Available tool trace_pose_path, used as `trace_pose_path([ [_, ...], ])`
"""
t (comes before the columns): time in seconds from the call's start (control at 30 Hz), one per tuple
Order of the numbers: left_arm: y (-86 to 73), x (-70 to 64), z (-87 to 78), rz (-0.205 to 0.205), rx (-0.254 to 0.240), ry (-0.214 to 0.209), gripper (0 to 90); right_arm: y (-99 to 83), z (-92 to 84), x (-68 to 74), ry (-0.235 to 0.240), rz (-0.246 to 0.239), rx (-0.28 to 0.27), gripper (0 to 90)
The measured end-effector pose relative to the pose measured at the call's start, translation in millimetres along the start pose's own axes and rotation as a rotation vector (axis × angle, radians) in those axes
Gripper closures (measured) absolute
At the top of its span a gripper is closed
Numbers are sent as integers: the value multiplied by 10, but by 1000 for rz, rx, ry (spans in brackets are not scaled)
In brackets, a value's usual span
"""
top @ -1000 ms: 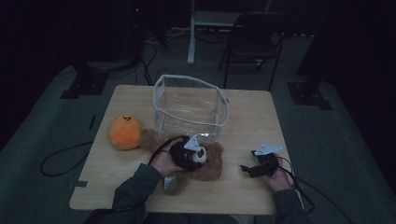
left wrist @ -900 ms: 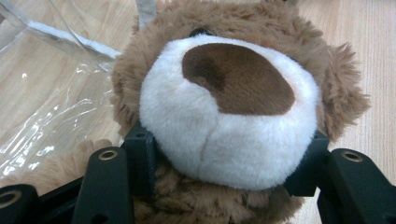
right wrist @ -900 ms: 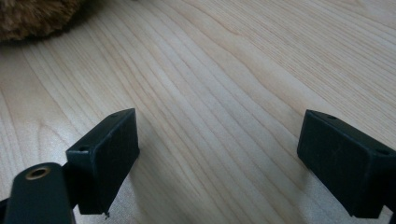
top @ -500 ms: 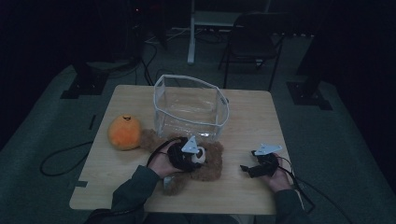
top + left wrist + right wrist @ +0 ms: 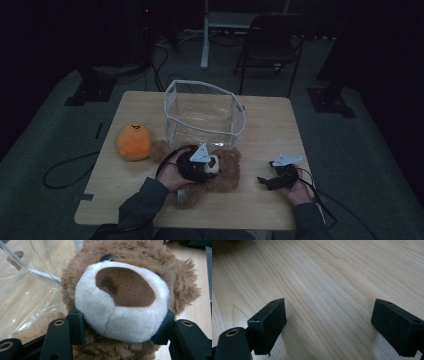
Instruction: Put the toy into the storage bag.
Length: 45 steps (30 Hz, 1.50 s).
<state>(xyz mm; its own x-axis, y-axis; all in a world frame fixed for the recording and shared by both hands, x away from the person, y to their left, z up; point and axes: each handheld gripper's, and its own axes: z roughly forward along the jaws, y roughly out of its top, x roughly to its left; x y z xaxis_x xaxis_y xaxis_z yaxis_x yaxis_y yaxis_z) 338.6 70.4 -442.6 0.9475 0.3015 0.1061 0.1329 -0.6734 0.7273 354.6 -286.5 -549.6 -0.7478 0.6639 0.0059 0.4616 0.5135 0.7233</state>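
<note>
Here, on the pale wooden table, a round orange plush toy is seen at the left, near a clear soft-plastic bin standing empty behind the middle. Just in front of that bin lies a brown fluffy teddy bear with a white muzzle, its snout pinched between the pads of the left gripper, which sink into the pile at both sides. The bear is judged light, soft and yielding, unlikely to slip or break; the stuffed muzzle or head is thought the firmest place to be gripped, since loose limbs would sag. At the right, the right gripper is held low over bare wood, its jaws spread wide with nothing between them. Against the earlier frames little is changed: the grip on the snout is kept, the bear is unmoved, and the right gripper's place is unaltered.
</note>
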Motion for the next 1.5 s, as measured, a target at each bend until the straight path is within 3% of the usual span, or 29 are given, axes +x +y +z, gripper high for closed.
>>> trace_pose_path([
  [0.5, 51, 31, -245, -44, -127, -8, 435, 0, 0, 0, 0, 0, -1, 121],
  [0.77, 99, -8, -369, -43, -192, -14, 439, 0, 1, -1, 0, -2, -1, 121],
  [1.5, 222, -63, -612, -35, -248, 15, 438, 0, 0, -2, -1, -3, 0, 121],
])
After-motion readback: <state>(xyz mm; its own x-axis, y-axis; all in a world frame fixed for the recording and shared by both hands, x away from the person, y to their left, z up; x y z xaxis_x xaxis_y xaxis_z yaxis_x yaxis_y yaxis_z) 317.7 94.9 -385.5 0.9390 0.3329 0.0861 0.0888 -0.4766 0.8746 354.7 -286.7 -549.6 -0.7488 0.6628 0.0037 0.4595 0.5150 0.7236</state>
